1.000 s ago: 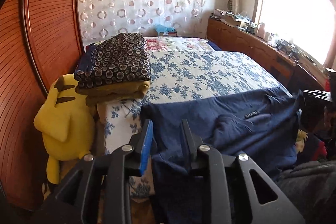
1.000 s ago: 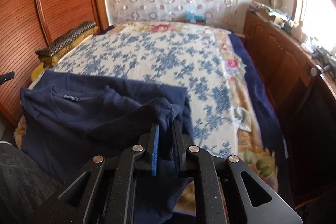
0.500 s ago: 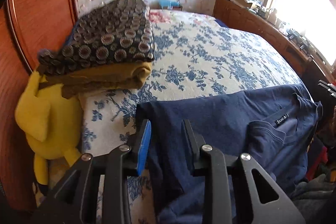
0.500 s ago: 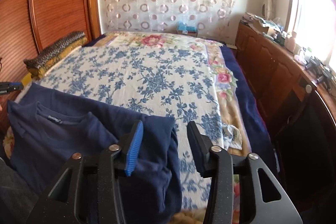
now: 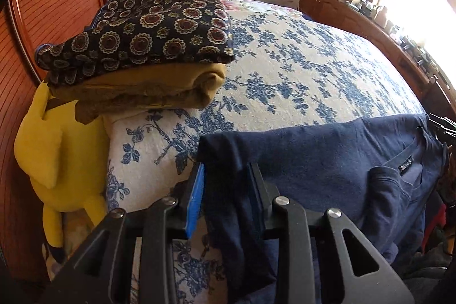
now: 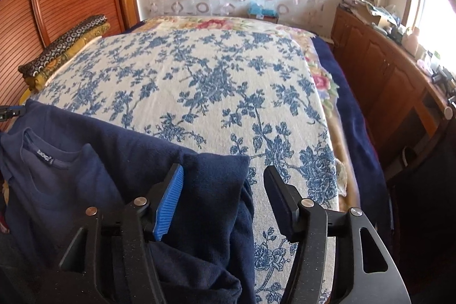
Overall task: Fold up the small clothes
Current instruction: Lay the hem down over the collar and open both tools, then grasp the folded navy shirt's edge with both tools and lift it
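We hold two grippers over the near edge of the bed [image 6: 228, 81], where the navy shirt [image 5: 327, 161] lies spread across the blue-flowered bedspread, its collar and label facing up.

Our left gripper [image 5: 225, 181] sits at the shirt's corner nearest the yellow plush toy [image 5: 57, 150]. Its jaws are opening, and a fold of the navy cloth hangs between them; it lies against both pads, though we cannot tell how firmly they press.

Our right gripper [image 6: 223, 181] is at the shirt's opposite corner, on the side toward the wooden cabinets [image 6: 384, 70]. Its jaws are opening and stand well apart: the blue pad [image 6: 168, 204] touches the bunched cloth, while the black pad [image 6: 278, 198] is clear of it, over bare bedspread.

Beyond the shirt, at the bed's edge toward the wooden sliding doors, is a stack of folded clothes [image 5: 142, 47], a dark patterned piece lying on a mustard one, just above the plush toy.
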### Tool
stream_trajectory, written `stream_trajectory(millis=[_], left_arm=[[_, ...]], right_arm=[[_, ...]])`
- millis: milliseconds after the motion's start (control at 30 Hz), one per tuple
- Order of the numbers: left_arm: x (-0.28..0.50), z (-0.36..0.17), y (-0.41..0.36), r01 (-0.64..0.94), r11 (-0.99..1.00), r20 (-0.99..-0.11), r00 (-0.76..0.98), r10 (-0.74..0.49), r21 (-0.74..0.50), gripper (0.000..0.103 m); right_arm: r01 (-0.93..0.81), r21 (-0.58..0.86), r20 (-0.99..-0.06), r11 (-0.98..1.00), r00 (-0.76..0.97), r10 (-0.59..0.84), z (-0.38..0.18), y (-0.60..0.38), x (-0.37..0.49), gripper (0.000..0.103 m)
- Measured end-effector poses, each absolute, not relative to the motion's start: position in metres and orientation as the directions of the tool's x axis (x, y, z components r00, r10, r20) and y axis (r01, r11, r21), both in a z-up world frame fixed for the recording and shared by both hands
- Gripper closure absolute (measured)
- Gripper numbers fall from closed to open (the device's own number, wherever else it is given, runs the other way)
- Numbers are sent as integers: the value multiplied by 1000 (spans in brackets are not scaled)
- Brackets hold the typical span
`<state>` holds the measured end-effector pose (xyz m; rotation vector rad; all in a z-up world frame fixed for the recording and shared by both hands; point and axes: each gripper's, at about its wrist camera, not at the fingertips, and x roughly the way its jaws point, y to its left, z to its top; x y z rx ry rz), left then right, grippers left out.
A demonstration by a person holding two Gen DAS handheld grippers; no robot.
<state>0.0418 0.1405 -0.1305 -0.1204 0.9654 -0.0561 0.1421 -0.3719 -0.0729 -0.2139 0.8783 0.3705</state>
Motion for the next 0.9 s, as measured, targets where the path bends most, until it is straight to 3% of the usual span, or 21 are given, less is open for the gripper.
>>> stream_trajectory(millis=[400,533,567,600,633,700,900], left_arm=[[51,-128,146,5,993,-826,555,-99,-116,63],[50,-128,142,-2,994,-826,557,-89,-108,63],[51,-128,140,5,994,-826,556,-93,-109,63],[53,-128,136,22,994,-826,554,-105,-111,67],[52,-127,130,47,994,-825,554,-106,-97,72],[51,-125,122,72,994,-823,557,-110,-85,94],[35,-91,110,51,997,-746,661,-81,-64,99]], right_arm=[[-440,2,-811,898,524,259,-88,-367,146,42],[-475,25,-811,880,504,295,-88,-363,143,55],[-488,36,-812,872,494,310,-87,-363,142,66],[-501,46,-814,864,483,324,-87,-362,141,77],[-508,48,-814,860,479,328,-86,-360,140,82],[-520,51,-813,853,475,338,-85,-358,137,91],[-515,116,-750,849,515,415,-59,-363,121,95]])
